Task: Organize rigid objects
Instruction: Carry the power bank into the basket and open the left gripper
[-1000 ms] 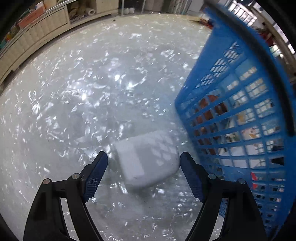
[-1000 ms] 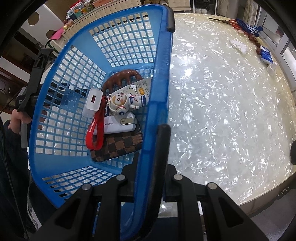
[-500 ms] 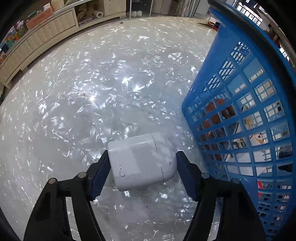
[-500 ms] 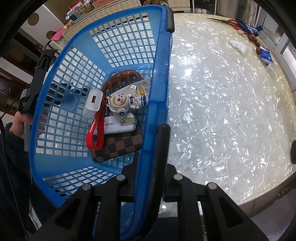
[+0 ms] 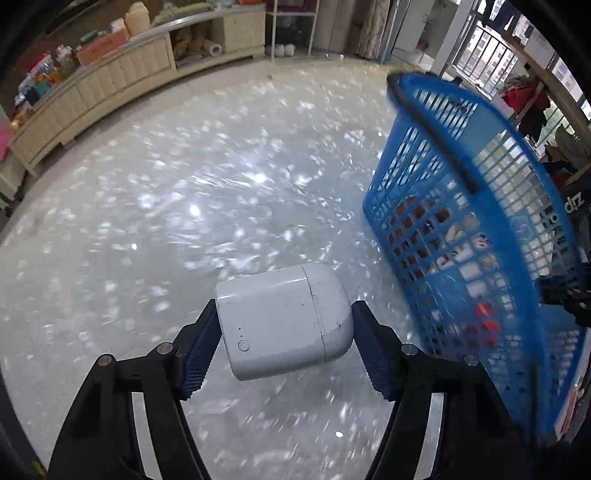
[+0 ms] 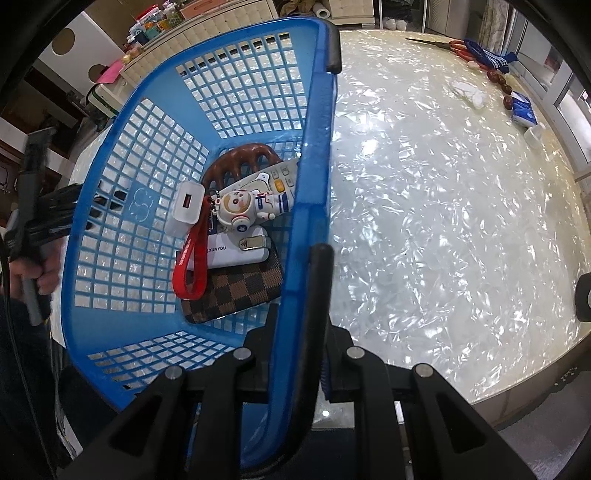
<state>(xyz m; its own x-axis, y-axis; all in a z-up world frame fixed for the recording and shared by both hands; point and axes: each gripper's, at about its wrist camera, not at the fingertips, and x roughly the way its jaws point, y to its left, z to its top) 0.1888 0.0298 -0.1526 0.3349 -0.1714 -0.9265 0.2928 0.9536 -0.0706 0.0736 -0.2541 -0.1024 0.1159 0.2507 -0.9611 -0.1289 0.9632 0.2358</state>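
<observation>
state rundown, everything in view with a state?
left gripper: shut on the white case, fingers on both ends
white case: lid closed, lifted off the table
right gripper: shut on the basket wall
blue basket: upright, partly filled
checkered wallet: closed, flat on the basket floor

A glossy tabletop (image 5: 184, 206) with a pearly, shell-flake pattern fills most of both views and throws back bright spots of light near the centre of the left wrist view. At 10 o'clock in that view a long cream low cabinet (image 5: 110, 81) curves along the wall, its top crowded with bottles and boxes (image 5: 55, 62), its open shelf holding a paper roll (image 5: 214, 48). At 2 o'clock a barred window (image 5: 491, 51) lets in daylight, with clothes hanging (image 5: 524, 96) beside it. At 12 o'clock stand pale curtains (image 5: 373, 29).
</observation>
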